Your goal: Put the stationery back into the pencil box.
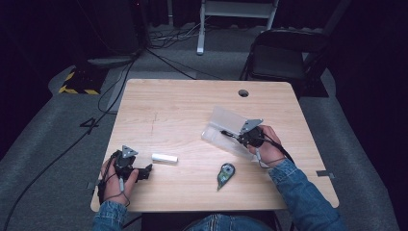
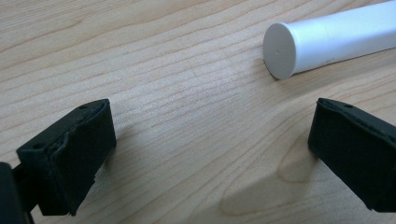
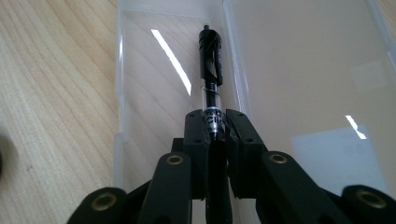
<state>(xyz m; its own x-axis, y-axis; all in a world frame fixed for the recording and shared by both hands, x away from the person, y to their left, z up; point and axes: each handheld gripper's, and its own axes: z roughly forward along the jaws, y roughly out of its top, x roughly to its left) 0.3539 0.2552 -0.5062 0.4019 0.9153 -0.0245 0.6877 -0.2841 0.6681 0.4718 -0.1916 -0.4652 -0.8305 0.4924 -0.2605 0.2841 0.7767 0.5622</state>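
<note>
High view, near to far: two hand-held grippers, one correction tape dispenser, one white tube, one clear case, one pen, one wooden table [image 1: 183,101], one folding chair [image 1: 281,57].

Left gripper [image 1: 144,172], at the near left edge: jaws spread wide, nothing between them, pointed toward the white tube [image 1: 164,158], which lies flat just beyond, not touched. In the left gripper view the tube's [image 2: 327,39] flat end cap faces the jaws.

Correction tape dispenser [image 1: 225,175]: lying near the front edge, between the hands, apart from both.

Right gripper [image 1: 231,135]: jaws clamped narrow on one black pen [image 3: 211,70], its tip over the base of the clear plastic case [image 3: 154,70]. The case [image 1: 226,127] lies open, lid raised behind.

Chair: beyond the far right corner.
</note>
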